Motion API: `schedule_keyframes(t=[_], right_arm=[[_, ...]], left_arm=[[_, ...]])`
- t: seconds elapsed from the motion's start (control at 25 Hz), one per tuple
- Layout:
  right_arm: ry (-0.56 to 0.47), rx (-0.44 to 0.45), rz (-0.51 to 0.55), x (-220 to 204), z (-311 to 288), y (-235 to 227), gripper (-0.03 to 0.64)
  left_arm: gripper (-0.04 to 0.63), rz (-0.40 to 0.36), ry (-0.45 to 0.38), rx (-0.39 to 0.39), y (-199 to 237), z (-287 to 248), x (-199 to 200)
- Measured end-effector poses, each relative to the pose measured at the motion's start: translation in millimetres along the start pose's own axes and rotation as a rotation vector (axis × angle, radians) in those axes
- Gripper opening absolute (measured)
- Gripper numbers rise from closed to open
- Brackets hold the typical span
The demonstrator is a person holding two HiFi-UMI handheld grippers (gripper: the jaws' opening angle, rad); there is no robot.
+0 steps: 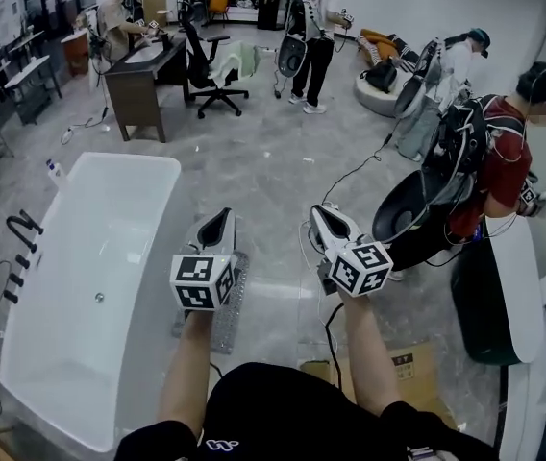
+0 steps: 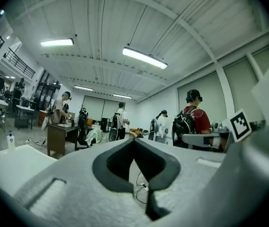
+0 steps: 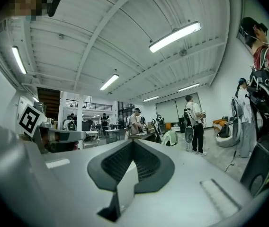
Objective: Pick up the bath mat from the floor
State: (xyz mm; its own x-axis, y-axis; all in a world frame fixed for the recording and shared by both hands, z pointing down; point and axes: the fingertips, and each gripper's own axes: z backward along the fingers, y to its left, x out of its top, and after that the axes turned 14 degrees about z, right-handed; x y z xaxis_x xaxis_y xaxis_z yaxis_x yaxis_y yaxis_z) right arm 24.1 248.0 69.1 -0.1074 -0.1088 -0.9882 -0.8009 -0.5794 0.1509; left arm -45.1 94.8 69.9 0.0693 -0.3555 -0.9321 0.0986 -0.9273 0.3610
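Note:
In the head view both grippers are held out level over the grey floor. The bath mat (image 1: 231, 301) is a clear, bumpy sheet that hangs below and between them, off the floor; its far right edge is hard to make out. My left gripper (image 1: 217, 221) is shut, with the mat's edge drooping from it. My right gripper (image 1: 323, 217) is shut too. In the right gripper view a pale translucent flap of the mat (image 3: 125, 183) sits pinched between the closed jaws (image 3: 133, 142). The left gripper view shows its jaws (image 2: 134, 140) closed at the tip; the mat barely shows there.
A white bathtub (image 1: 90, 286) stands close on the left, with a black faucet (image 1: 23, 229) beside it. A cardboard box (image 1: 417, 363) lies near my right foot. A person in a red shirt (image 1: 504, 161) stands at the right by black gear. A desk (image 1: 138, 75) and office chair (image 1: 210, 65) are farther off.

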Motion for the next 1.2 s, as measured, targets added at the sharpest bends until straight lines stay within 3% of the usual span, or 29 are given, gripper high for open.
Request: schedule_keyframes(t=[0.24, 0.4, 0.68, 0.96, 1.2], right_arm=[[-0.01, -0.071, 0.026, 2, -4, -47, 0.003], [-0.022, -0.108, -0.021, -8, -18, -81, 0.003], [-0.057, -0.176, -0.059, -2, -31, -175, 0.003], [0.01, -0.229, -0.046, -10, -32, -220, 0.003], [-0.012, -0.181, -0.044, -5, -49, -238, 0.003]], left_arm=[[0.0, -0.012, 0.029, -0.047, -14, -48, 3], [0.0, -0.024, 0.063, -0.061, -17, -85, 0], [0.0, -0.02, 0.04, -0.105, -41, -170, 13], [0.0, 0.013, 0.04, -0.098, -58, -207, 12], [0.0, 0.022, 0.031, -0.074, -59, -231, 18]])
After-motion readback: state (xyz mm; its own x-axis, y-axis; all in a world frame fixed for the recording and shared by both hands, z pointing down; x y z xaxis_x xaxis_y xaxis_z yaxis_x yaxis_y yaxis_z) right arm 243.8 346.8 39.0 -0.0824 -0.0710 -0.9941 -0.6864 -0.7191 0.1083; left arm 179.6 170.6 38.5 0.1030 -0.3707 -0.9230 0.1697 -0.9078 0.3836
